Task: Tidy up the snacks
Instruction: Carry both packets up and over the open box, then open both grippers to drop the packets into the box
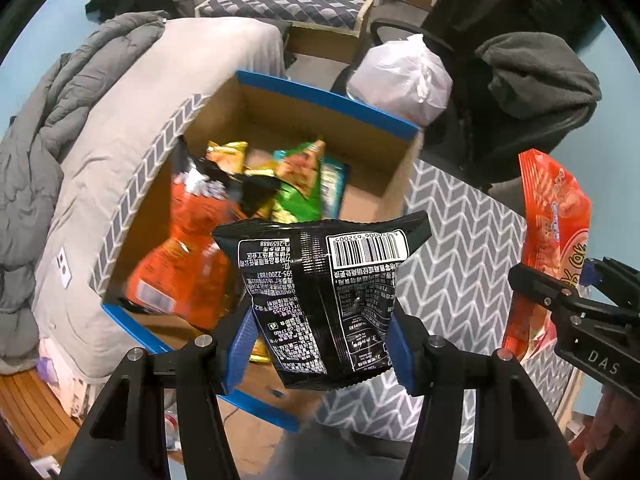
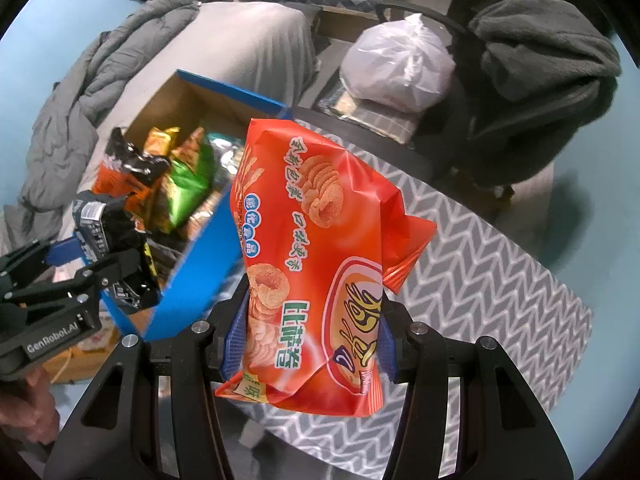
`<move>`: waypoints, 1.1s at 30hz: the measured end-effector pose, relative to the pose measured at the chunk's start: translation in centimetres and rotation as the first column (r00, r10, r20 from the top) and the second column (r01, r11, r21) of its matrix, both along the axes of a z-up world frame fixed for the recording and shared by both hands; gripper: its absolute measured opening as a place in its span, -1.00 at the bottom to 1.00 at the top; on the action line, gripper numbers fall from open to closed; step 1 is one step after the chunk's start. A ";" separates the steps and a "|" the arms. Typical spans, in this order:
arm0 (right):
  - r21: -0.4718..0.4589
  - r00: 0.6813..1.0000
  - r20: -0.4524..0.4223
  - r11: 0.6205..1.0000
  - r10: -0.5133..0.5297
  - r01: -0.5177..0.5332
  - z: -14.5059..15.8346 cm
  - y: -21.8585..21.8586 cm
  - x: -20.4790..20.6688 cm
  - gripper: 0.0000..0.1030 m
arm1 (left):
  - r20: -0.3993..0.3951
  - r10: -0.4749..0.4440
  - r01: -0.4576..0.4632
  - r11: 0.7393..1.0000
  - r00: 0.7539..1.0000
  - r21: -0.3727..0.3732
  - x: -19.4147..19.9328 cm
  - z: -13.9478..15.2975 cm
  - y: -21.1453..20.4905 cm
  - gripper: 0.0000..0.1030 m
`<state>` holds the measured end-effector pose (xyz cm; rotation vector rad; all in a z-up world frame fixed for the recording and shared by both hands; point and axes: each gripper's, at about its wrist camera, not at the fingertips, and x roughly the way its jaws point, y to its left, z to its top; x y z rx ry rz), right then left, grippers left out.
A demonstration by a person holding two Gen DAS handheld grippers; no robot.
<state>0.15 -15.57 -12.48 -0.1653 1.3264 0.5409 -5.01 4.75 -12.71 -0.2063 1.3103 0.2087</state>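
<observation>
My left gripper [image 1: 322,344] is shut on a black snack bag [image 1: 320,292] with a barcode, held above the near edge of an open cardboard box [image 1: 360,108] with blue flaps. Inside the box lie an orange bag [image 1: 180,272], a green bag [image 1: 300,192] and a yellow bag [image 1: 228,152]. My right gripper [image 2: 310,344] is shut on a large orange-red chip bag [image 2: 316,248], held over the grey chevron cloth [image 2: 500,280] to the right of the box [image 2: 192,264]. Each gripper shows in the other's view: the right gripper [image 1: 568,296] and the left gripper [image 2: 92,256].
The box stands beside a bed with a grey mattress [image 1: 132,112] and a rumpled duvet [image 1: 40,160]. A tied white plastic bag [image 1: 404,76] and an office chair with a grey blanket [image 1: 536,76] lie behind. The chevron cloth [image 1: 460,264] stretches to the right.
</observation>
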 end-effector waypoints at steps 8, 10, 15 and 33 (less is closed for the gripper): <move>0.017 0.999 0.008 0.999 0.043 -0.043 -0.1 5.3 1.5 0.02 | 0.009 -0.015 0.015 1.000 1.000 0.015 1.5 -1.0 3.4 0.16; 0.025 0.999 0.007 0.998 0.053 -0.053 -0.3 6.6 2.0 0.02 | 0.005 -0.026 0.025 0.999 1.000 0.021 1.9 -1.4 4.0 0.16; 0.043 0.997 -0.006 0.996 0.072 -0.072 -1.1 9.8 3.4 0.02 | -0.007 -0.035 0.035 0.999 0.999 0.040 2.2 -2.6 5.3 0.16; 0.036 0.994 -0.066 0.996 0.082 -0.079 -4.6 15.1 5.5 0.14 | 0.006 -0.012 0.012 1.000 1.000 0.013 2.4 -3.8 8.8 0.21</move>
